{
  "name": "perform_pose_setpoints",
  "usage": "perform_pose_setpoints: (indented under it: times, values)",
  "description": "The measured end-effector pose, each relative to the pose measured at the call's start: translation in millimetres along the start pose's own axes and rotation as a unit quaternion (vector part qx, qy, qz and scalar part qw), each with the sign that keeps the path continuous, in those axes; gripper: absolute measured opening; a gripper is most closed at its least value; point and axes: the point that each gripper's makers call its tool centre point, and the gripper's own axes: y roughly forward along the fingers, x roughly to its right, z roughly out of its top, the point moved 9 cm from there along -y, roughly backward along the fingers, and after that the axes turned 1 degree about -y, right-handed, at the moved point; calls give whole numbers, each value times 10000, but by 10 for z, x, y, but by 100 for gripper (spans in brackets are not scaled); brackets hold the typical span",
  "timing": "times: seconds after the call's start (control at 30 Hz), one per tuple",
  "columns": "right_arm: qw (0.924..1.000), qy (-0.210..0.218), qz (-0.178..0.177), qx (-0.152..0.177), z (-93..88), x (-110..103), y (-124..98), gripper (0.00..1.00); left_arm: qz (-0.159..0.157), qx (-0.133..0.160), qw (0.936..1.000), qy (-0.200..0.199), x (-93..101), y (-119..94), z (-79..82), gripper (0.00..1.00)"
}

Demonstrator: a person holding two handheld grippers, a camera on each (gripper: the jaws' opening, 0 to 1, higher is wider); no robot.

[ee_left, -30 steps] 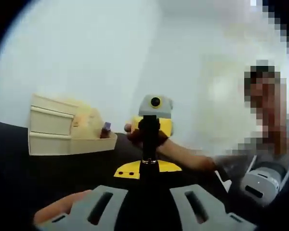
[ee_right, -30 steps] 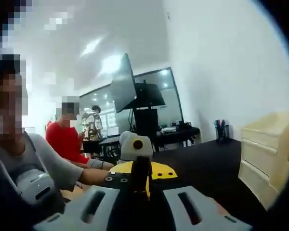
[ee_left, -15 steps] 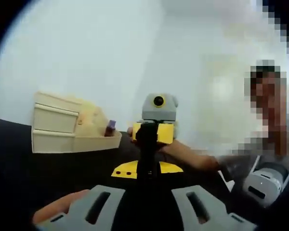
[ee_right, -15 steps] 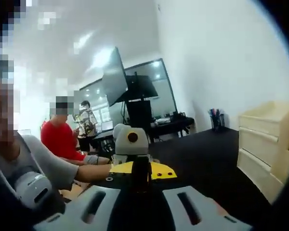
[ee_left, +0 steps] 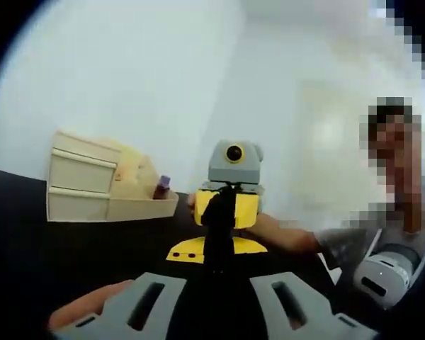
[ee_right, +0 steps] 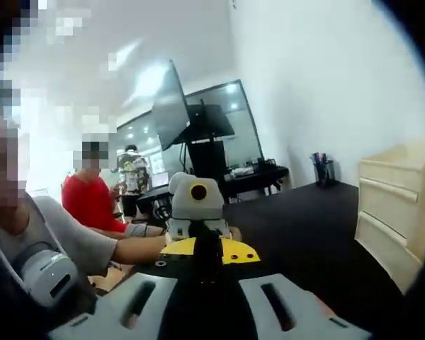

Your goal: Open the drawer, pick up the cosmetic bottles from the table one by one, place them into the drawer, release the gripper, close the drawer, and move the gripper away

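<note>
On the dark table (ee_left: 71, 255), at the left of the left gripper view, stands a cream drawer unit (ee_left: 81, 188) with its lowest drawer (ee_left: 138, 207) pulled out. A small cosmetic bottle (ee_left: 161, 188) with a purplish cap stands upright inside that open drawer, near its far end. In the right gripper view the same drawer unit (ee_right: 393, 212) sits at the right edge, on the dark table (ee_right: 304, 227).

The left gripper (ee_left: 216, 312) rises from the bottom of its own view, its two grey fingers (ee_left: 149, 308) spread wide with nothing between them; a bit of the person's hand (ee_left: 85, 308) shows beside the left finger. Facing it, above the table, is the right gripper (ee_left: 230, 191), yellow and grey, held in the person's other hand, its black fingers pointing toward the camera; I cannot tell their state from there.

In the right gripper view the right gripper (ee_right: 216, 312) has its own grey fingers (ee_right: 280, 308) likewise spread wide and empty. The left gripper (ee_right: 196, 212) faces it at the centre. Behind are a large tilted screen (ee_right: 173, 106), a desk (ee_right: 248, 180) with a pen holder (ee_right: 324, 170), and a seated person in a red shirt (ee_right: 92, 205).
</note>
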Motion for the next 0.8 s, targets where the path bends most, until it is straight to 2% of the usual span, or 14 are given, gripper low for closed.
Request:
perform_pose_setpoints:
  times: [0.23,0.37,0.57,0.63,0.7,0.73,0.8]
  values:
    - [9996,-274,-51,98,33,38,-2,8,138,-31,9999,56,2,-15,5,7]
    - [9987,-464,-207,50,106,122,-44,21,160,34,9999,43,-7,-56,35,7]
    - [9963,-711,-474,112,286,178,-176,23,407,89,9991,71,-90,-162,79,7]
    - [9946,-873,-555,11,341,173,-218,26,508,123,9986,55,-125,-201,95,7]
    - [9901,-1148,-763,-247,373,178,-249,30,607,153,9980,33,-169,-241,121,6]
    - [9866,-1300,-860,-486,366,157,-253,33,642,166,9978,19,-188,-258,129,6]
    - [9827,-1446,-999,-578,354,135,-248,35,726,201,9972,-14,-213,-279,136,6]
